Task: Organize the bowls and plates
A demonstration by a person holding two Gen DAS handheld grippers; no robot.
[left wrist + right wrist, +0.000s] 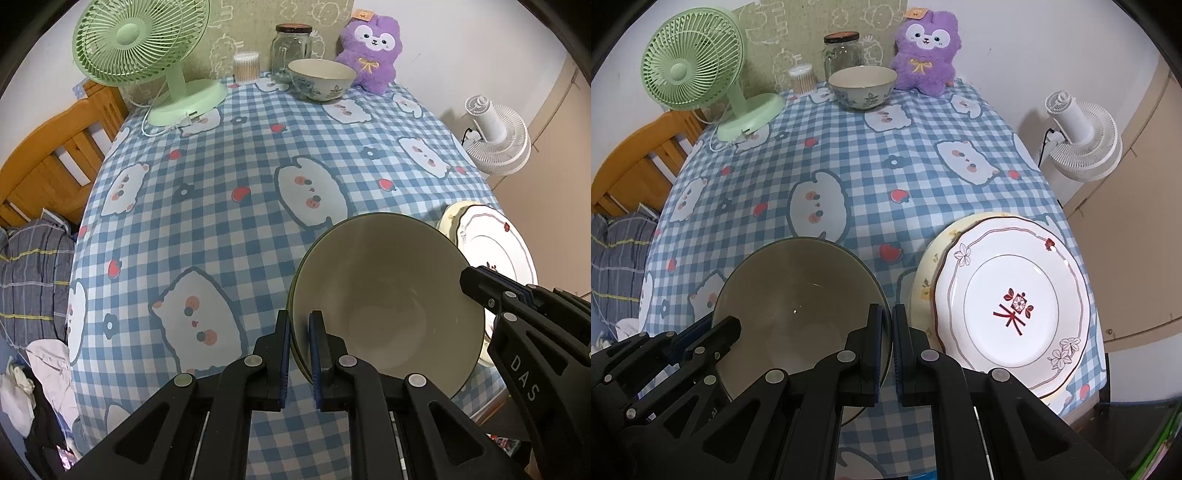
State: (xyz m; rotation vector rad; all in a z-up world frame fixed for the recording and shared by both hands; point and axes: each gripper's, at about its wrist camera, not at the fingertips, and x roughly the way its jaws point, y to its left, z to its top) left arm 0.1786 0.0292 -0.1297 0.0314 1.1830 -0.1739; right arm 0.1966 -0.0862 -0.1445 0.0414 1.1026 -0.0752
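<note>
A large cream bowl with a dark green rim (388,295) (798,295) is held near the table's front edge, beside the plates. My left gripper (299,321) (727,325) is shut on its left rim, one finger inside the bowl and one outside. On the opposite rim my right gripper (887,314) (469,277) is shut the same way. I cannot tell whether the bowl touches the cloth. To its right a white plate with a red motif (1012,302) (491,251) lies on a yellow plate (923,273) (448,218). A floral bowl (321,79) (862,86) stands at the back.
A green desk fan (147,48) with its cord, a cotton swab box (246,66), a glass jar (291,48) and a purple plush (373,48) line the back of the checked tablecloth (221,166). A white fan (1078,140) stands past the right edge, a wooden bed frame (55,155) on the left.
</note>
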